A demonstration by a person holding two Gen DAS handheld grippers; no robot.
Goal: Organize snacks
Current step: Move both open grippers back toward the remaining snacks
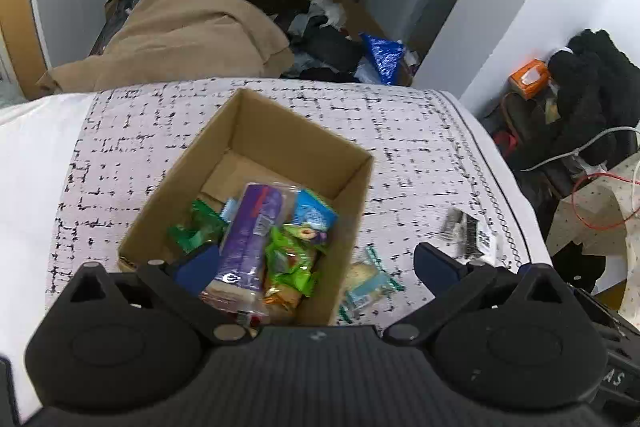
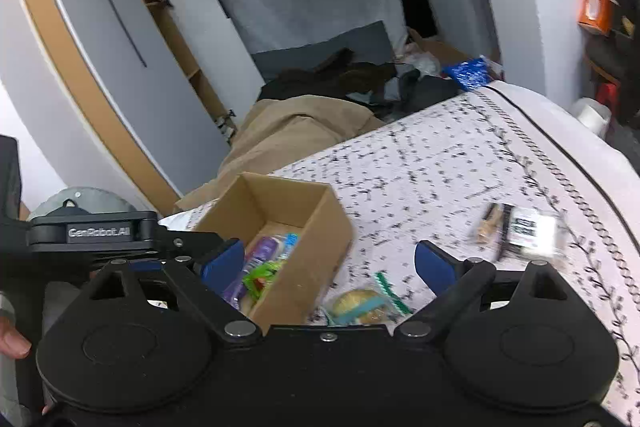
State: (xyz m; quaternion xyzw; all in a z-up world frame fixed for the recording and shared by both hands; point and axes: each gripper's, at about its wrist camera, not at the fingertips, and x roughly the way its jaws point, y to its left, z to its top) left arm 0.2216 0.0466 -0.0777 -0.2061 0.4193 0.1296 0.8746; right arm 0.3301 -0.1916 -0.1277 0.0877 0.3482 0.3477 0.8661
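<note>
An open cardboard box (image 1: 340, 163) (image 2: 320, 223) stands on a white bed cover with black flecks. Inside lie a purple packet (image 1: 250, 227) (image 2: 262, 251), green packets (image 1: 292, 259) and a blue one (image 1: 314, 215). Just right of the box a clear-wrapped cake with teal edging (image 1: 370, 283) (image 2: 366, 301) rests on the cover. Farther right lies a black and white packet (image 1: 470, 233) (image 2: 524, 229). My left gripper (image 1: 316, 263) hangs open over the box's near end, nothing between its fingers. My right gripper (image 2: 330, 263) is open above the box's right wall and the cake.
The bed cover (image 1: 400, 131) drops off at its right edge (image 1: 516, 203). Beyond the bed lie a tan blanket (image 1: 188, 35), dark clothes and a blue bag (image 1: 384, 57). In the right wrist view the left gripper's body (image 2: 100, 231) and a hand (image 2: 12, 341) sit at far left.
</note>
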